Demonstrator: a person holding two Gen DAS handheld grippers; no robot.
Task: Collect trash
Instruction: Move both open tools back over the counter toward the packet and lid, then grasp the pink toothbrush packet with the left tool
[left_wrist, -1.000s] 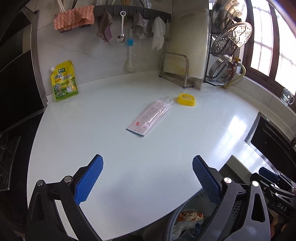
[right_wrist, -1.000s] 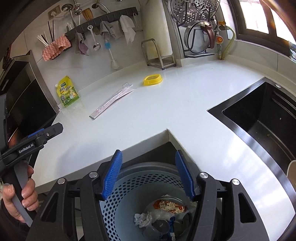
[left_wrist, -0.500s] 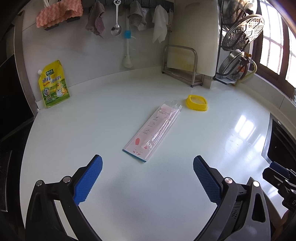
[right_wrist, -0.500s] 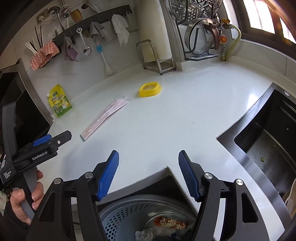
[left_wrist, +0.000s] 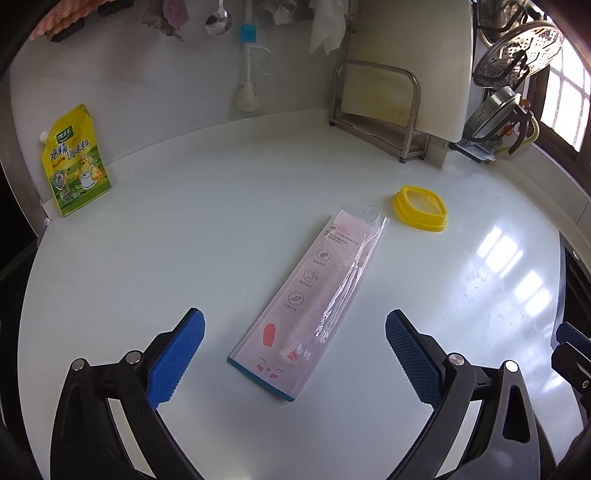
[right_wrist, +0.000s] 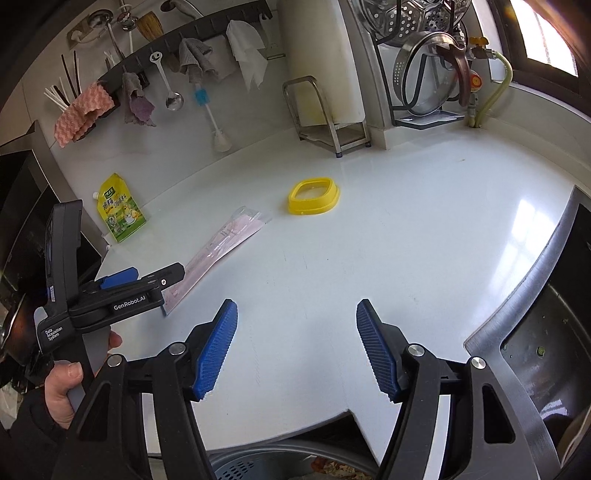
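Note:
A long pink-and-clear plastic package (left_wrist: 314, 295) lies flat on the white counter (left_wrist: 221, 240). My left gripper (left_wrist: 293, 314) hovers open just above its near end, one blue pad to each side, neither touching it. In the right wrist view the same package (right_wrist: 218, 251) lies to the left, with the left gripper (right_wrist: 155, 275) and the hand holding it over its near end. A yellow plastic ring (left_wrist: 421, 208) lies just beyond the package's far end. My right gripper (right_wrist: 297, 306) stands open and empty over bare counter, well short of the yellow ring (right_wrist: 314, 195).
A yellow-green seasoning pouch (left_wrist: 74, 162) leans on the back wall at left. A metal rack (left_wrist: 380, 110) with a white board, and pot lids, stand at the back. The sink (right_wrist: 546, 332) opens on the right. A grey perforated bin (right_wrist: 266, 461) sits below the counter edge.
Both grippers have moved forward over the counter, and the bin has slid almost out of view. The package now lies between my left fingers. The right jaws stand slightly wider.

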